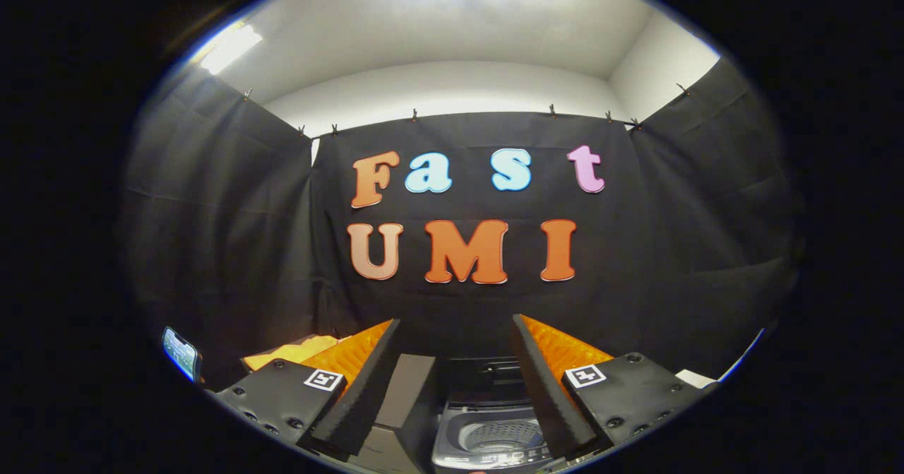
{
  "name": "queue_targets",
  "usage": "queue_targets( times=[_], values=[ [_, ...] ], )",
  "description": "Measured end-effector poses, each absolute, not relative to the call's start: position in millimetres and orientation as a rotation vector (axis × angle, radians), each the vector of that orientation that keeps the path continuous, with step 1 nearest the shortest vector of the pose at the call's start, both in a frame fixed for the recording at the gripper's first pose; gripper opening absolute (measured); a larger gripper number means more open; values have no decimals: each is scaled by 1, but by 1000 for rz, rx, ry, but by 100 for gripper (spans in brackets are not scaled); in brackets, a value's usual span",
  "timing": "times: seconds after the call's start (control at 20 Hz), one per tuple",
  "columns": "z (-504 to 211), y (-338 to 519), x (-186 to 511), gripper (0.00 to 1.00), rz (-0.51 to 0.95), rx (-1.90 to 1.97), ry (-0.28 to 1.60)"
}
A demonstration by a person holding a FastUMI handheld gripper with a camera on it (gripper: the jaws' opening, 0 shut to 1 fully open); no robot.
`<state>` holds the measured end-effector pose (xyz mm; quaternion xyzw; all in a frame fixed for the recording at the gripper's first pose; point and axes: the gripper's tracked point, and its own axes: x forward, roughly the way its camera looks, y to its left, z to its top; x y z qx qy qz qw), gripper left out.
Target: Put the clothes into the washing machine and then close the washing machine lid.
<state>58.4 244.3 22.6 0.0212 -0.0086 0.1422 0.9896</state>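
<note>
Hovering with its fingers spread wide and holding nothing, the gripper (455, 333) looks level toward the booth's back wall. The washing machine (487, 439) sits low between the fingers, its lid (487, 375) raised at the back so the perforated drum lies open, apparently ready to take a load. A yellow cloth (293, 352), likely the clothes to load, lies beyond the left finger, apart from the machine. Nothing seems loaded yet.

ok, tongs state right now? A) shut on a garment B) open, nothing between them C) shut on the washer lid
B: the tongs are spread wide and hold nothing; the small grey toy washing machine, lid up and drum exposed, sits below the gap between them.
</note>
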Motion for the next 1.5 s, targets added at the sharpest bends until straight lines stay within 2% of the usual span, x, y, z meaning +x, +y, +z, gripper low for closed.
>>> queue_targets(
  times=[0.45,0.65,1.05,1.3,1.5],
  values=[
    [-17,429,115,99,471,81,81],
    [-54,497,138,99,476,69,192],
    [-143,564,183,99,394,18,427],
    [-210,574,199,99,346,-12,606],
    [-237,578,203,99,350,-10,666]
  ],
)
